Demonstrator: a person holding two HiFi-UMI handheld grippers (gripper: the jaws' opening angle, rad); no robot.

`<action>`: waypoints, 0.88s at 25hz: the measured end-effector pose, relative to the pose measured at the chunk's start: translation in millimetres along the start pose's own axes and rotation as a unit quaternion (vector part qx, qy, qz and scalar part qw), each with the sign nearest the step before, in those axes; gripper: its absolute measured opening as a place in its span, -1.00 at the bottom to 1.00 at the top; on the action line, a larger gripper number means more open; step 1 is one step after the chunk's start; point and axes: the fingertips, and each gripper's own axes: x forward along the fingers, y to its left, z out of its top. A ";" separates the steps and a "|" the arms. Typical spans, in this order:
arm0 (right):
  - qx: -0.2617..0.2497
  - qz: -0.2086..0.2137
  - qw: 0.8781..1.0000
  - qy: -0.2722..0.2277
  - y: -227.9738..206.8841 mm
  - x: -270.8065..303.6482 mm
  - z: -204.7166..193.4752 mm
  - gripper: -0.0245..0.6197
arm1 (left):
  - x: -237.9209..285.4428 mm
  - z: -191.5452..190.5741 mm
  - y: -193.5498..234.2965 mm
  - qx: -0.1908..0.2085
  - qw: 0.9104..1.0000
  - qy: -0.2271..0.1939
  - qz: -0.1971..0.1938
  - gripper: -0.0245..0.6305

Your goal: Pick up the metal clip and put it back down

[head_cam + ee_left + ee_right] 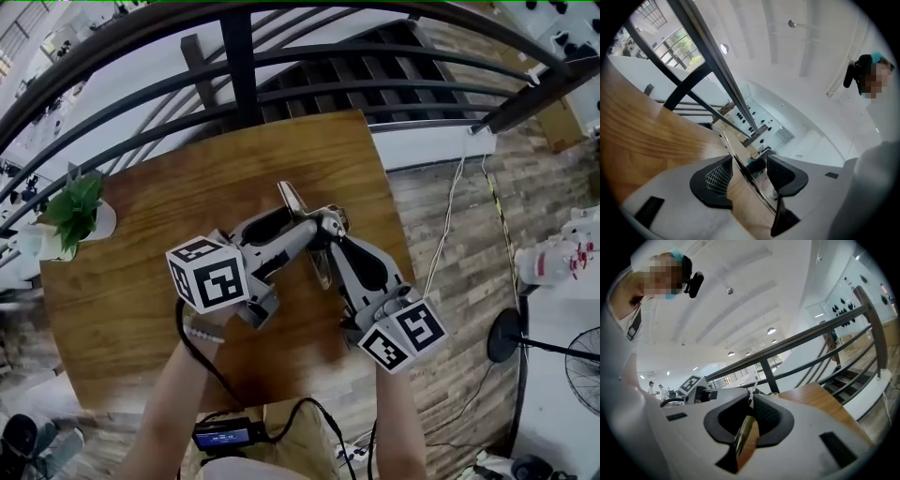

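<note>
The metal clip [293, 199] is held up over the wooden table [122, 319], with both grippers meeting at it. My right gripper [328, 248] comes in from the lower right and is shut on the clip; in the right gripper view the thin clip [743, 437] is pinched edge-on between the pads. My left gripper [314, 230] reaches in from the lower left. In the left gripper view its jaws stand wide apart around the shiny clip blade [736, 150], with a gap showing on each side.
A potted plant [77, 214] stands at the table's left edge. A dark metal railing [239, 66] curves behind the table's far side. A white cable [450, 216] hangs over the plank floor at the right, near a fan stand [511, 337].
</note>
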 end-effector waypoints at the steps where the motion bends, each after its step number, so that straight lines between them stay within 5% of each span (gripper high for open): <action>1: -0.003 -0.001 1.000 0.001 4.8 -4.0 1.2 -0.79 | -3.5 0.1 -5.9 0.009 1.000 0.002 -0.003 -0.21; 10: -0.023 -0.025 0.999 -0.003 59.2 -25.9 2.0 -0.81 | -54.4 8.9 -50.0 0.114 0.993 0.016 -0.009 -0.27; 22: -0.060 -0.052 0.997 -0.011 128.0 -53.8 18.6 -0.82 | -115.3 18.6 -105.0 0.163 0.986 0.006 -0.026 -0.34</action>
